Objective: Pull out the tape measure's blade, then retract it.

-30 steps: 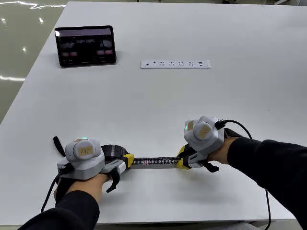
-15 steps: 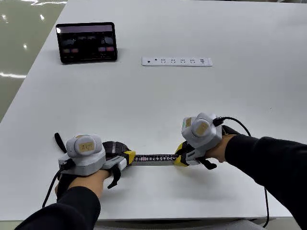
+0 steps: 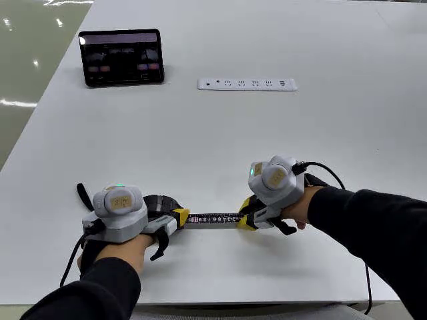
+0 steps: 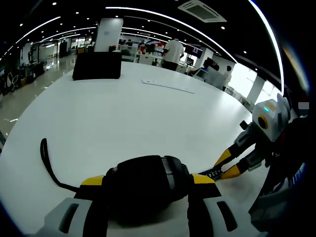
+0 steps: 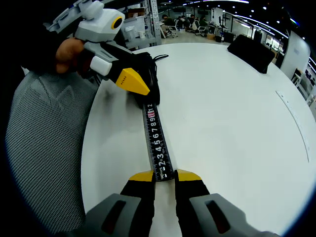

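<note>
As the right gripper [image 5: 163, 177] has drawn nearer the left gripper [image 4: 148, 180], less blade [image 5: 157, 140] lies exposed; retraction judged under way. Tape measure case [image 4: 143, 190]: near table [image 3: 267, 147] edge, clamped by left jaws. Blade tip: pinched in narrow right jaws. Tablet [image 3: 121, 57], power strip [image 3: 247, 85]: well apart, obstructing nothing.

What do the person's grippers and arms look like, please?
Both the left gripper and right gripper have rounded light-grey housings with a tan square label on top and a small green light, black jaws with yellow tips, and a trailing black cable. The person wears dark long sleeves.
</note>
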Available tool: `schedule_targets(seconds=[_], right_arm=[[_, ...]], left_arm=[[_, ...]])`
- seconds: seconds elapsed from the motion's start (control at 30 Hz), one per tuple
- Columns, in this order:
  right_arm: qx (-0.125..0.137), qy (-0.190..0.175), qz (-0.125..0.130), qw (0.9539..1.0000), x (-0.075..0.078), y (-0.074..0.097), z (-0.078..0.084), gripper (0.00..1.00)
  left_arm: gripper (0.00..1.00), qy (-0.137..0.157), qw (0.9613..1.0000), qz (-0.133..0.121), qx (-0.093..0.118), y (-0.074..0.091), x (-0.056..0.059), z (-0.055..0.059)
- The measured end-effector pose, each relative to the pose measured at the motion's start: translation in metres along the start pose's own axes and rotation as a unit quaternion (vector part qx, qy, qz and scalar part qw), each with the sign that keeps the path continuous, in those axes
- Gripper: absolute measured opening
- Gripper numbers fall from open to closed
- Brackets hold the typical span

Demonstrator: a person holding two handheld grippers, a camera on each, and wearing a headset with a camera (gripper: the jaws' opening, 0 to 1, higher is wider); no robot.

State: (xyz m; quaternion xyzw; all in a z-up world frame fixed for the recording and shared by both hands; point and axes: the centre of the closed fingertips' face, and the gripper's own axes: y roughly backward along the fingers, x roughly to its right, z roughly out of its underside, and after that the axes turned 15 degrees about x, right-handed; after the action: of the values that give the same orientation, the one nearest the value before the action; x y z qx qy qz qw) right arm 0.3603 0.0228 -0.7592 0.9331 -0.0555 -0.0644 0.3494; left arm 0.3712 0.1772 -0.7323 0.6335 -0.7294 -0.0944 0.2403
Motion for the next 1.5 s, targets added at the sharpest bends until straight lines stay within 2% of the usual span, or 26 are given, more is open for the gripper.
schedule_targets(seconds=[0.53, 0.57, 0.6, 0.83, 1.5], right_arm=[[0.01, 0.014, -0.003, 0.9999, -0.001, -0.009, -0.008, 0.1], [0.016, 0.01, -0.004, 0.9998, -0.001, -0.011, -0.009, 0.1], [0.023, -0.01, -0.002, 0.9997, -0.002, -0.012, -0.01, 0.1], [0.016, 0.016, -0.005, 0.9997, -0.003, -0.016, -0.013, 0.1], [0.022, 0.007, -0.005, 0.9997, -0.006, -0.021, -0.017, 0.11]], left_arm=[[0.61, 0.002, 1.0, 0.0, 0.0, 0.0, -0.001, 0.0], [0.61, 0.003, 1.0, 0.0, 0.0, 0.0, -0.001, 0.0], [0.61, 0.002, 1.0, 0.0, 0.0, 0.0, -0.001, 0.0], [0.61, 0.003, 1.0, 0.0, 0.0, 0.0, -0.001, 0.0], [0.61, 0.004, 1.0, 0.001, 0.0, 0.001, 0.0, -0.001]])
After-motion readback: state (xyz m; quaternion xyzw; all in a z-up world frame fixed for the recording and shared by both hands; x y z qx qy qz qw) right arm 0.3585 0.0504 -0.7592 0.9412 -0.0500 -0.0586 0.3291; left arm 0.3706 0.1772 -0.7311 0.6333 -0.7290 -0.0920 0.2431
